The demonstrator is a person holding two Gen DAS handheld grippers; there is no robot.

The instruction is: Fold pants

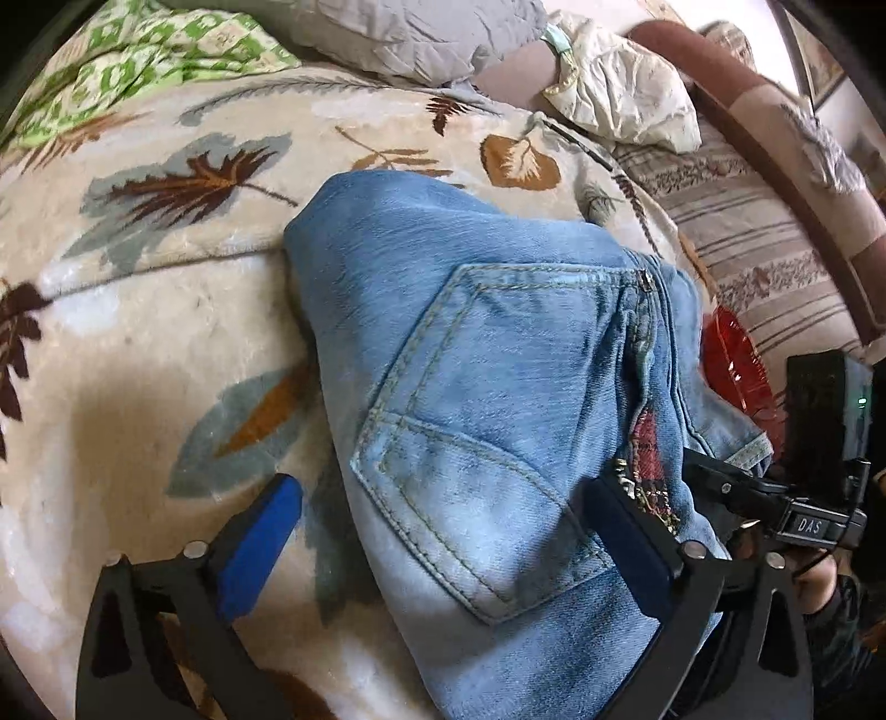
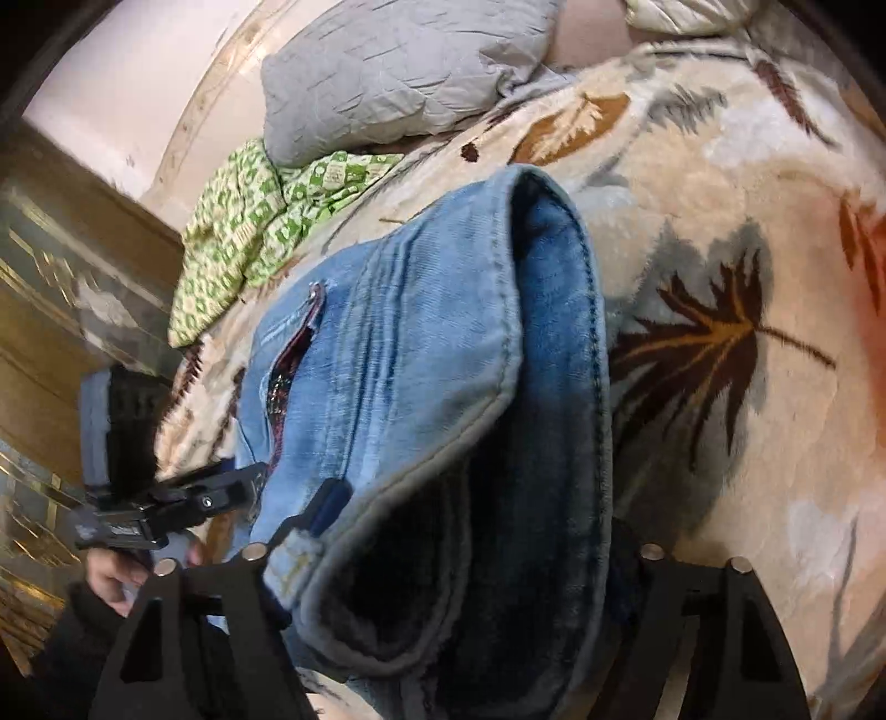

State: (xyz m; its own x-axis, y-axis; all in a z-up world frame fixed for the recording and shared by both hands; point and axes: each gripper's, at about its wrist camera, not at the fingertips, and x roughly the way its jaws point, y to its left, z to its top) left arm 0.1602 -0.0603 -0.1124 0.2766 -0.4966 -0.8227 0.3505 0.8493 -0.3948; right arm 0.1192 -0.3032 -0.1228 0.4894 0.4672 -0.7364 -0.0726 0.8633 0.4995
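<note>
Light blue jeans lie folded in a stack on a cream blanket with a leaf pattern; a back pocket faces up. My left gripper stands open over the near end. Its left pad is above the blanket, clear of the denim, and its right pad rests over the waistband. In the right wrist view the jeans fill the gap of my right gripper, whose jaws straddle the open waist end. Its left pad is at the fabric's edge; the other pad is hidden behind denim.
A grey pillow and a green patterned cloth lie at the far side of the bed. A red ribbed object sits beside the jeans near a striped cover. Wooden furniture stands beyond the bed's edge.
</note>
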